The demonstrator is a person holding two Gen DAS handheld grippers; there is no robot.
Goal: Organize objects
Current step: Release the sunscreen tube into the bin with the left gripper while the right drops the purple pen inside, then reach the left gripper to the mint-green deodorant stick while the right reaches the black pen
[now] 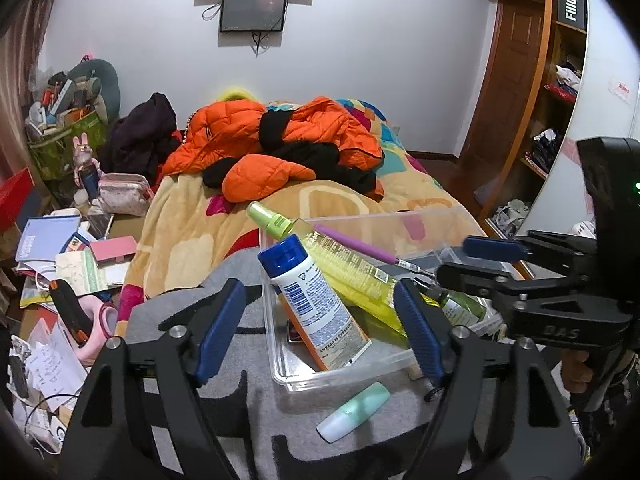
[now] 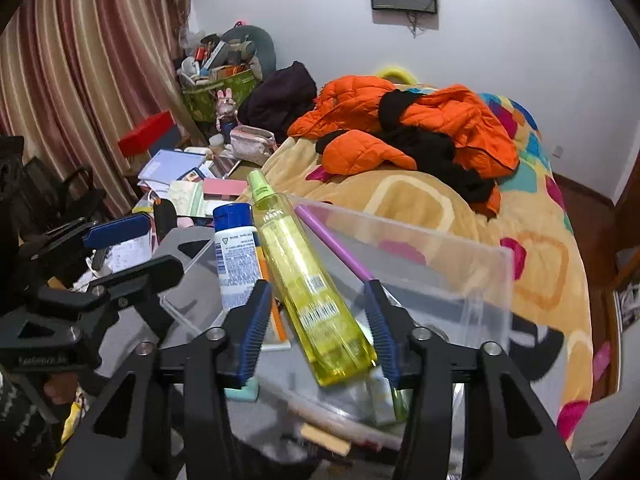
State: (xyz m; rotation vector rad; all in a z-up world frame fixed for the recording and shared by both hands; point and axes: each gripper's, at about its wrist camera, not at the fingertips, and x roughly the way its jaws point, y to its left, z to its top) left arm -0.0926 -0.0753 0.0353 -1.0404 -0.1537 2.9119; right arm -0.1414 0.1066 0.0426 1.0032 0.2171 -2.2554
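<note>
While lying slantwise across the clear bin (image 1: 280, 364) on the grey mat (image 1: 248, 432) at the bed's (image 1: 188, 236) foot, already joined there by the blue-capped tube (image 1: 316, 304), purple brush (image 1: 360, 246) and a small green bottle (image 1: 460, 306): yellow spray bottle (image 2: 312, 292). Judged well along, with only the mint tube (image 1: 354, 410) left outside. Right gripper (image 2: 316, 328) spread wide, straddling the yellow bottle, grip not evident. Left gripper (image 1: 320, 328) wide open, holding nothing.

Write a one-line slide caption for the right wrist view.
Open right gripper straddles yellow spray bottle resting in clear bin.
</note>
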